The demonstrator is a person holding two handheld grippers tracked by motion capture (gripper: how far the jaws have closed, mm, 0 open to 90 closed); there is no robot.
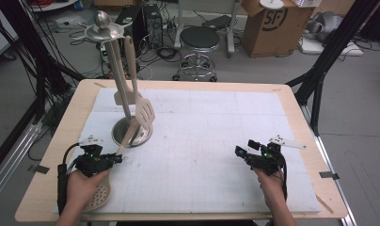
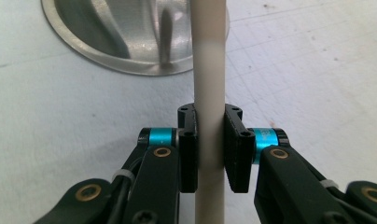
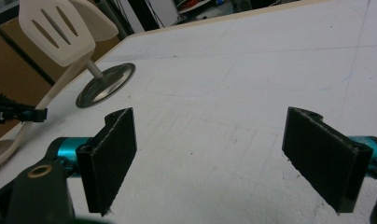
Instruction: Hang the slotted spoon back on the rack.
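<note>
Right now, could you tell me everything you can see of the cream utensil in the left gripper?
The skimmer is a cream, plastic-looking utensil with a round perforated head and a long slim handle. Its head lies by the table's near edge, beside the person's left hand, and the handle runs up towards the steel base of the utensil stand. The left gripper is closed on the handle, both pads pressing its sides.

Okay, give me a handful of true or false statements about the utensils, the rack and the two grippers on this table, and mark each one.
1. The left gripper has its jaws closed on the cream spoon handle. True.
2. The right gripper holds a spatula. False: its jaws stand open with nothing between them.
3. A slotted spatula hangs on the metal rack. True.
4. The rack's round base stands at the table's right. False: it stands at the left.
</note>
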